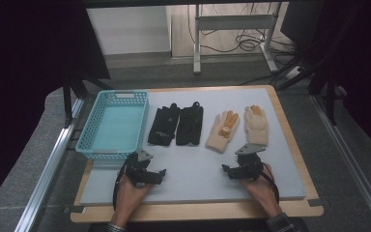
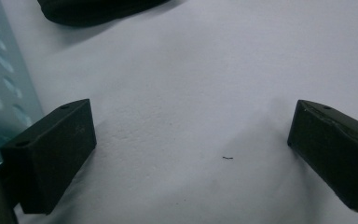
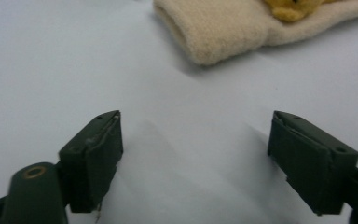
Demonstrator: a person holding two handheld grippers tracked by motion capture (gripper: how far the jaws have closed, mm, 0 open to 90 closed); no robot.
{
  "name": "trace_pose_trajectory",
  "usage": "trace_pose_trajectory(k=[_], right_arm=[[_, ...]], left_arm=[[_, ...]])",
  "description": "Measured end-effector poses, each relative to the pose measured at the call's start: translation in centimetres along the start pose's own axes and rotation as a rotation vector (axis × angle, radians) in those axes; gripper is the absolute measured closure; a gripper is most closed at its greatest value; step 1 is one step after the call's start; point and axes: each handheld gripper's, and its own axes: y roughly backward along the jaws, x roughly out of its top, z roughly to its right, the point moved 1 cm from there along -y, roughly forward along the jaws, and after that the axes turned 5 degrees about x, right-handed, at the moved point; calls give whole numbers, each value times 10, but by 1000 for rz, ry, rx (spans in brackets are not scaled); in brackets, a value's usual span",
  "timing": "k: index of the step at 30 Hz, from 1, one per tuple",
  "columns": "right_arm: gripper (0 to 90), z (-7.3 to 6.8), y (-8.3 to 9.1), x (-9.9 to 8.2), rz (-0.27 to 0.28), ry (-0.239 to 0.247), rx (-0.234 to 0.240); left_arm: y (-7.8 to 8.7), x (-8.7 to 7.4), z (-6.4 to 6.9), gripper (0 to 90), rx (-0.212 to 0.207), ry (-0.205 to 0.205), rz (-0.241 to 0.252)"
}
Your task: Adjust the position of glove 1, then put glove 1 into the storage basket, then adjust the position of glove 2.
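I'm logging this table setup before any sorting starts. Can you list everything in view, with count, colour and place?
Basket: one, light blue, perforated, left end of the mat.
Black gloves: two, side by side, right of the basket.
Cream gloves: two, with orange-yellow patches, right of the black pair.
Mat: one, pale grey, on the wooden table.
Metal frame: one, grey, with cables, on the floor behind the table.
Left gripper: black, jaws open, over bare mat near the basket.
Right gripper: black, jaws open, below the cream gloves.
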Motion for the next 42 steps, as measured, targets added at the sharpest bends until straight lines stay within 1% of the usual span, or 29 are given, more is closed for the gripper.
trace_pose_trajectory(k=[4, 7, 11, 30, 42], right_arm=[[162, 0, 0, 0, 0, 0, 1], [117, 0, -1, 0, -6, -3, 0], [100, 1, -1, 0, -12, -6, -5], [106, 1, -1, 0, -10, -8, -2], [138, 1, 0, 1, -4, -8, 3]], left_arm=[[0, 0, 0, 15, 2, -2, 2], [0, 0, 0, 15, -2, 2, 0], [0, 0, 0, 17, -2, 1, 2], [0, 0, 0, 19, -3, 1, 2], [0, 0, 0, 19, -3, 1, 2]])
